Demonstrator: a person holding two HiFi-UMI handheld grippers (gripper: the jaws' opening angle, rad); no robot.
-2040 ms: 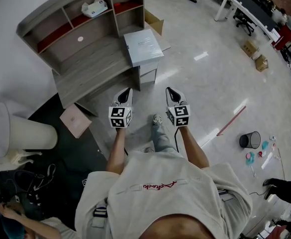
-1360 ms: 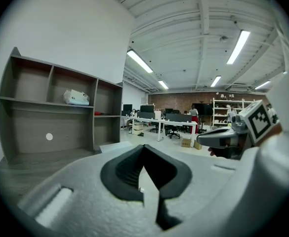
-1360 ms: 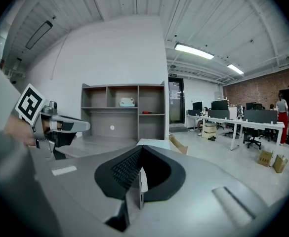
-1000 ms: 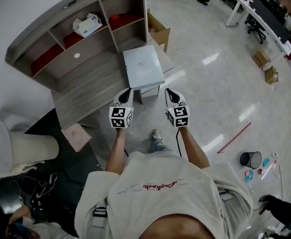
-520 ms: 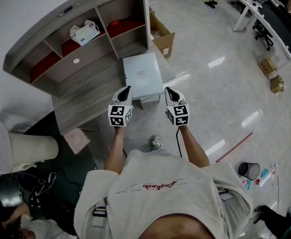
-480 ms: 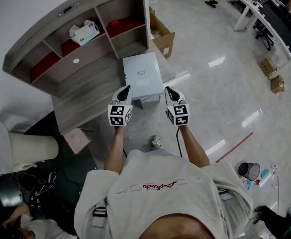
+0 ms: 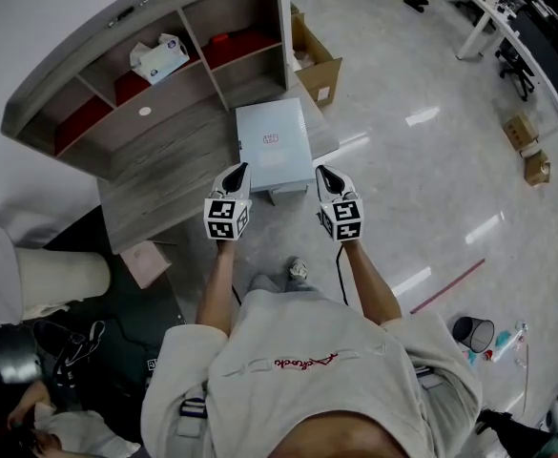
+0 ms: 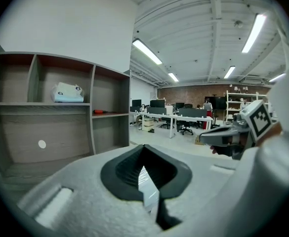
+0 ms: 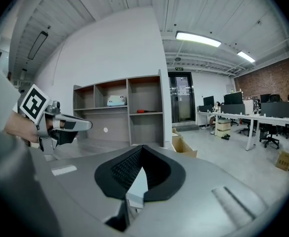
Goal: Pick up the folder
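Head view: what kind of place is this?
Most likely an open-plan office or workshop: rows of desks with monitors, cardboard boxes on a polished floor, and a wooden shelf unit.

The person wears a cream short-sleeved T-shirt (image 7: 288, 399) with red script lettering (image 7: 305, 360) and grey trousers (image 7: 269, 282). The left gripper (image 7: 241, 167) and right gripper (image 7: 320, 170) are grey with black pads (image 8: 115, 174) and black-and-white marker cubes (image 7: 226, 219); a black cable (image 7: 337, 265) seems to trail from the right.
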